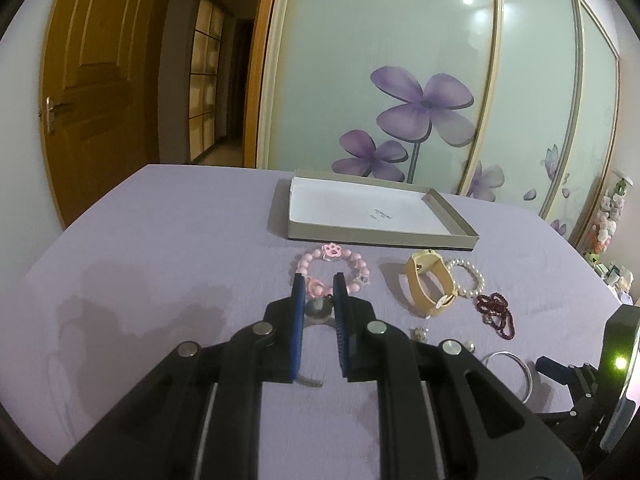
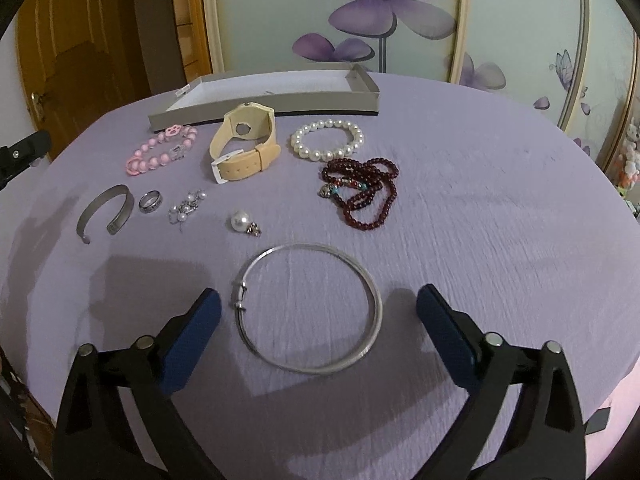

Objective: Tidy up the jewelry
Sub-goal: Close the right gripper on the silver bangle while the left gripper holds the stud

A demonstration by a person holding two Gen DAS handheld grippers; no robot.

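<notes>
- Left tongs point(image 1: 318, 276) hang low over the counter point(image 2: 480, 240), blue pads drawn nearly together with nothing gripped.
- Through their narrow gap shows a ring point(image 2: 150, 202), with the cuff point(image 2: 129, 204) just beside it; both lie flat on the purple cloth.
- Right tongs point(image 2: 319, 290) gape wide; the bangle point(image 2: 376, 312) lies flat between the pads, untouched.
- Past the bangle are a pearl stud point(image 2: 240, 222) and small earrings point(image 2: 188, 204).
- Further back, in a row, sit the pink bracelet point(image 2: 160, 152), the watch point(image 2: 244, 160) and the pearl bracelet point(image 2: 328, 154), with red beads point(image 2: 360, 192) heaped near the pearls.
- The shallow box point(image 2: 260, 114) sits at the far edge behind them all, holding no jewelry.
</notes>
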